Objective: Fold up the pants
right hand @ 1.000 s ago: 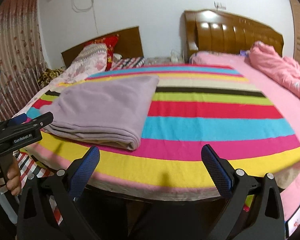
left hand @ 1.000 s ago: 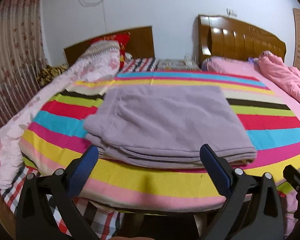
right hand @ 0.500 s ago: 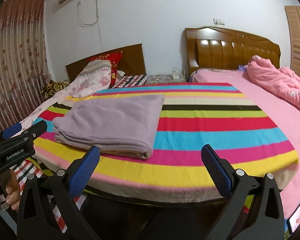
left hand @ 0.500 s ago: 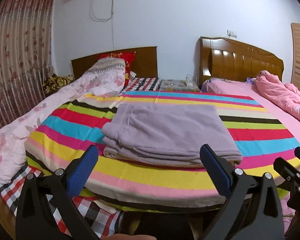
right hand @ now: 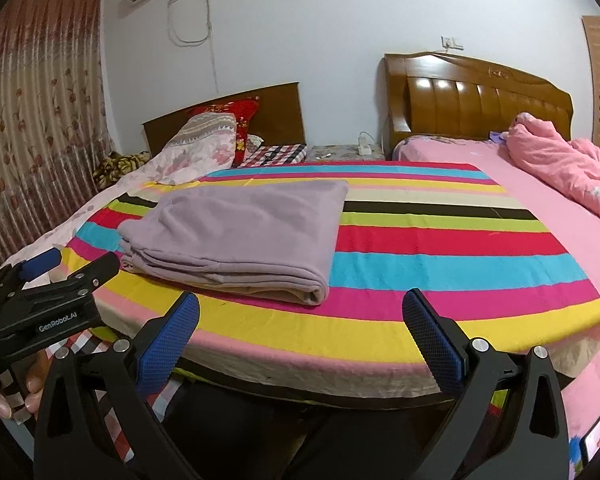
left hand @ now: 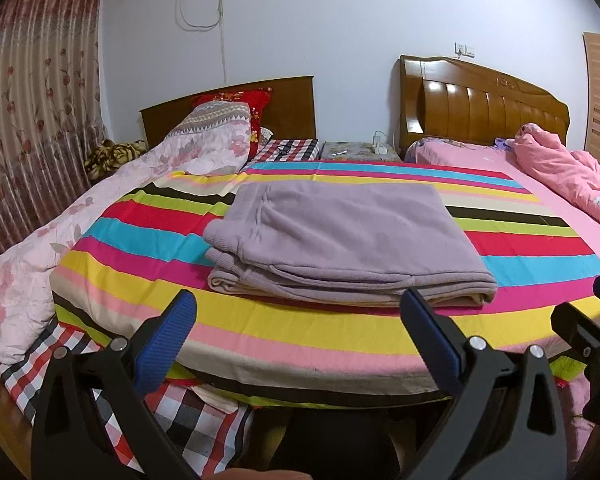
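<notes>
At the bottom of the left wrist view we are holding the left gripper (left hand: 298, 326) with its blue-padded fingers (left hand: 166, 340) spread wide and gripping nothing, short of the bed's near edge. In the right wrist view the right gripper (right hand: 300, 326) is sitting the same way at the bottom of the frame, jaws wide apart and empty; the left tool is also showing at that frame's lower left, with our left hand (right hand: 8, 394) wrapped around its handle. Just beyond both sets of fingers, the striped blanket (left hand: 320, 332) is covering the bed, and a checked sheet (left hand: 188, 412) is hanging below it at the lower left. Farther in, the pants (left hand: 340, 240) are lying folded into a neat lilac stack on the stripes, centred in the left view and left of centre in the right view (right hand: 240, 232), touching neither gripper. Beyond them, a floral quilt (left hand: 100, 200) is running along the left side, a pink comforter (left hand: 564, 172) is bunching at the right, and two wooden headboards (left hand: 484, 112) are standing against the white wall in the upper part of the frame.
</notes>
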{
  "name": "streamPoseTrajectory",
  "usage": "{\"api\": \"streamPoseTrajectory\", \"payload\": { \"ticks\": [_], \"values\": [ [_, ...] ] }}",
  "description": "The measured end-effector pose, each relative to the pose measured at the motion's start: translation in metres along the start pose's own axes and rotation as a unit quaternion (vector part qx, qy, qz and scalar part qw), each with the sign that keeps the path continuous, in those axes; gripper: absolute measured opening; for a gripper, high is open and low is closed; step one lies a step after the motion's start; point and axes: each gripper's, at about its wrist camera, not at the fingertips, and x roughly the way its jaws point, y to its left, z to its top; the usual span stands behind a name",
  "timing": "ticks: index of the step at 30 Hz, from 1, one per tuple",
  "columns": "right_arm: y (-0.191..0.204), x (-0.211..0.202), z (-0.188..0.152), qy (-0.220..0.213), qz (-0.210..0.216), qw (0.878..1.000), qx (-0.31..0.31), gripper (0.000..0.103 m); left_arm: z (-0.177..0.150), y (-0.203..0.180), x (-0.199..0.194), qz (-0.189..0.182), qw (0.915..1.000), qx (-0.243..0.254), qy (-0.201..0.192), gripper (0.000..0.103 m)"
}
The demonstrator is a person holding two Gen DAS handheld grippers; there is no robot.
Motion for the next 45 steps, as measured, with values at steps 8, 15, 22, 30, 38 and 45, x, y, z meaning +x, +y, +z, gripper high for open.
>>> {"api": "streamPoseTrajectory", "payload": {
  "ticks": [8, 15, 22, 30, 38, 45],
  "values": [
    [0.0013, -0.0011, 0.0009, -0.003, 0.001, 1.0, -0.001, 0.098, -0.0005, 0.0008, -0.0013, 0.002, 1.0, 0.0, -0.002, 0.101],
    [0.0016, -0.0016, 0.0016, -0.004, 0.004, 1.0, -0.003, 0.098, -0.0015, -0.0008, -0.0022, 0.004, 1.0, 0.0, -0.003, 0.101],
    [0.0028, -0.0014, 0.002, -0.004, 0.004, 1.0, -0.005, 0.098, -0.0013, -0.0016, -0.003, 0.004, 1.0, 0.0, -0.002, 0.101],
    [0.0034, -0.0016, 0.002, -0.004, 0.004, 1.0, -0.005, 0.098, -0.0015, -0.0027, -0.0034, 0.004, 1.0, -0.001, -0.002, 0.101],
    [0.003, -0.0009, 0.0034, -0.006, 0.005, 1.0, -0.011, 0.098, -0.0013, -0.0018, -0.0031, 0.004, 1.0, -0.002, -0.003, 0.101],
    [0.004, -0.0016, 0.0033, -0.008, 0.006, 1.0, -0.015, 0.098, -0.0008, -0.0027, -0.0038, 0.005, 1.0, -0.003, -0.004, 0.101]
  ]
}}
